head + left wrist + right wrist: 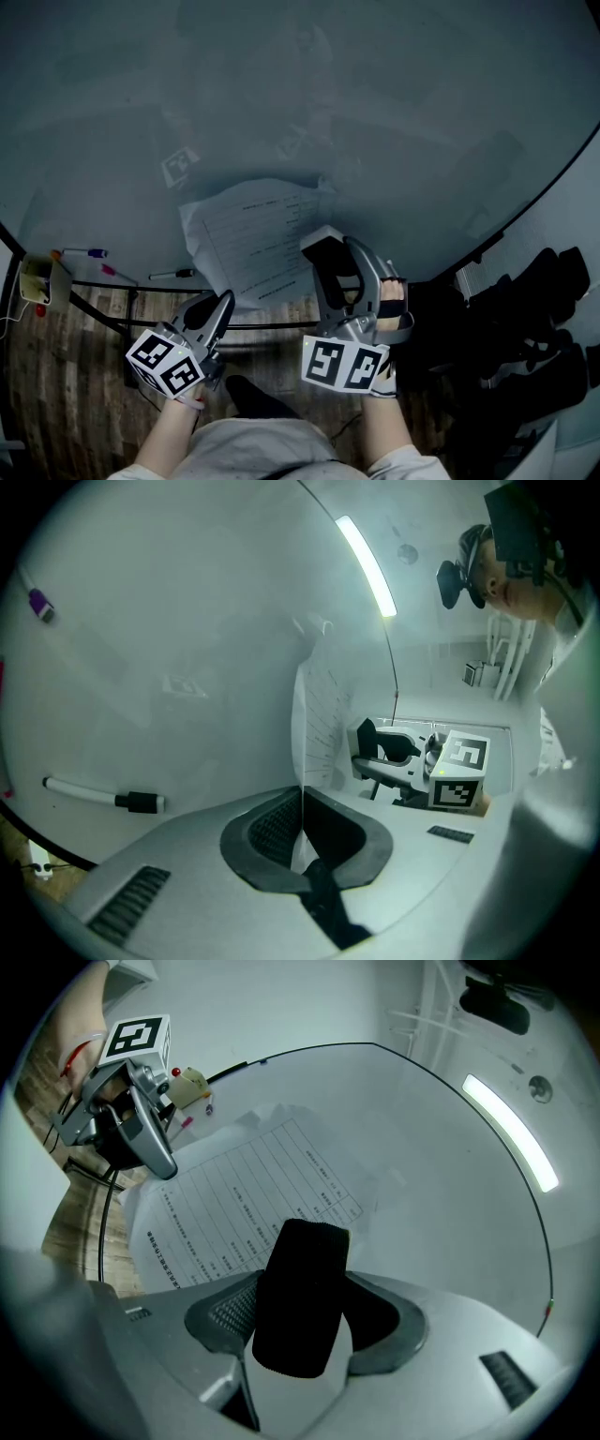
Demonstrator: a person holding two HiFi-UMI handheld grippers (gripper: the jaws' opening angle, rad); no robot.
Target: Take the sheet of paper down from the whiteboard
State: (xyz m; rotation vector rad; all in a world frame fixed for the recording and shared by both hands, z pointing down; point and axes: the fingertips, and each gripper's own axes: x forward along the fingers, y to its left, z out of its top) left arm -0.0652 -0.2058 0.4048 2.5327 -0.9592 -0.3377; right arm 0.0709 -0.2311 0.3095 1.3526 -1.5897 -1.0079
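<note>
Partly done. Left gripper (302, 829) clamped on lower edge of sheet of paper (253, 239). Sheet runs ahead of jaws, bulging off whiteboard (281, 94); top edge seemingly on board. Right gripper (342, 261) spread wide, gripping black block (302, 1288), likely magnet or eraser; sheet just beyond it. Remaining: pull sheet clear. Marker (173, 275) left of left gripper, wooden floor (56, 366) below.
</note>
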